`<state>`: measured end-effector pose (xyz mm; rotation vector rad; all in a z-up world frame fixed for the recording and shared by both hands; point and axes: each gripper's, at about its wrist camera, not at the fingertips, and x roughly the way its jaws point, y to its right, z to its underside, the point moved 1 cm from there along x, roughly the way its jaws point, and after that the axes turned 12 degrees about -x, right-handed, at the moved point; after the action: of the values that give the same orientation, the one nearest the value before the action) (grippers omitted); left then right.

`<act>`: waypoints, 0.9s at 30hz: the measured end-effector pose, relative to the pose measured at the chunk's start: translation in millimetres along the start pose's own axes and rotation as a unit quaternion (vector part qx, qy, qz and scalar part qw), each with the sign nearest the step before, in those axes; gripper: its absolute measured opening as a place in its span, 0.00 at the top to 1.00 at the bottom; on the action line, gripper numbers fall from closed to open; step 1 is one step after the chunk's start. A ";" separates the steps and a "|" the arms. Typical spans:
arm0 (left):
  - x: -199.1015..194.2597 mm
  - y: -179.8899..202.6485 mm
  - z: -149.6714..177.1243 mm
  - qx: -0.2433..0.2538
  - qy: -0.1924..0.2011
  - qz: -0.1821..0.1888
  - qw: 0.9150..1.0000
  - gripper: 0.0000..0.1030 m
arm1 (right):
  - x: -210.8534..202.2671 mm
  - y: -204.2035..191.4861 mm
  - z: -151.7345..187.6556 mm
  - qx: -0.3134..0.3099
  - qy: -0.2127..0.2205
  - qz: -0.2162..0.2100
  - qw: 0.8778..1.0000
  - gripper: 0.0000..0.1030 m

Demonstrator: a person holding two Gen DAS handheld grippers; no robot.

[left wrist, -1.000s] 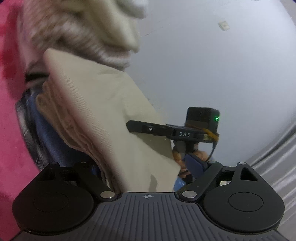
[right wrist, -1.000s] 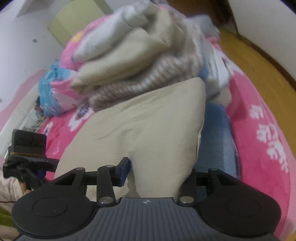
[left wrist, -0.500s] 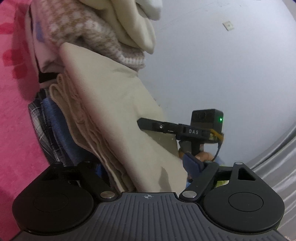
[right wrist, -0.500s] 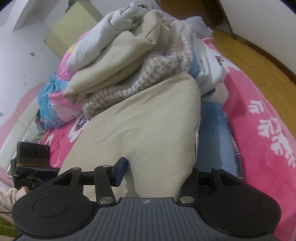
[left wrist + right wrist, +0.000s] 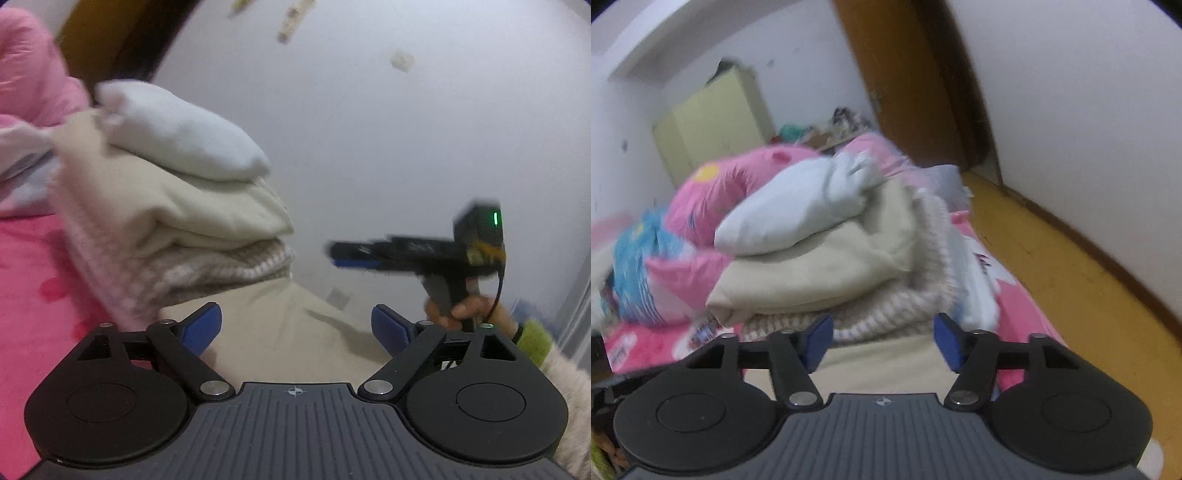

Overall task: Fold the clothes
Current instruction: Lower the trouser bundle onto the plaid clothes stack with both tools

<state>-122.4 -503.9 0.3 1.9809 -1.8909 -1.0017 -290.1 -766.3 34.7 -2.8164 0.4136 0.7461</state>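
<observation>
Pink bed [image 5: 1015, 291], bare white walls: folded clothes stacked at your twelve o'clock.

Your beige garment [image 5: 280, 332] lies flat under both claws, soft, light and floppy, so pinch a folded edge or corner, never the middle. Your left claw [image 5: 295, 325] stands released, gripping nothing; your right claw [image 5: 882, 336] also hangs released over the cloth, pads clear. Behind it at twelve o'clock you have three stacked pieces: one knit sweater [image 5: 897, 314], one cream piece [image 5: 820, 273], one white piece [image 5: 798, 218] on top, likely to slide.
</observation>
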 end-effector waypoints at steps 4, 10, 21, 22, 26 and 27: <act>41.2 -10.8 11.5 -0.005 -0.051 -0.044 0.998 0.21 | 57.5 -11.6 13.3 -0.044 -0.092 0.022 0.994 0.47; 38.2 -12.7 9.4 -0.014 -0.060 -0.035 0.998 0.19 | 55.4 -7.9 20.2 -0.040 -0.106 0.053 0.992 0.47; 2.2 37.1 48.6 0.154 -0.070 0.006 0.986 0.05 | -126.9 -10.3 85.4 0.049 0.053 0.129 0.989 0.46; 3.7 42.4 56.3 0.174 -0.076 0.000 0.982 0.04 | -126.8 -15.5 96.2 0.050 0.050 0.127 0.989 0.46; 7.2 48.9 67.8 0.196 -0.082 -0.030 0.977 0.03 | -99.2 -31.3 132.9 0.055 0.008 0.146 0.988 0.45; 4.4 48.8 64.7 0.188 -0.079 -0.036 0.978 0.03 | -99.1 -37.7 135.6 0.048 0.013 0.170 0.984 0.45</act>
<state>-200.6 -496.5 -20.1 2.2463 -2.2496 -0.8949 -422.1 -674.1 -26.1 -2.6974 0.9261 0.7269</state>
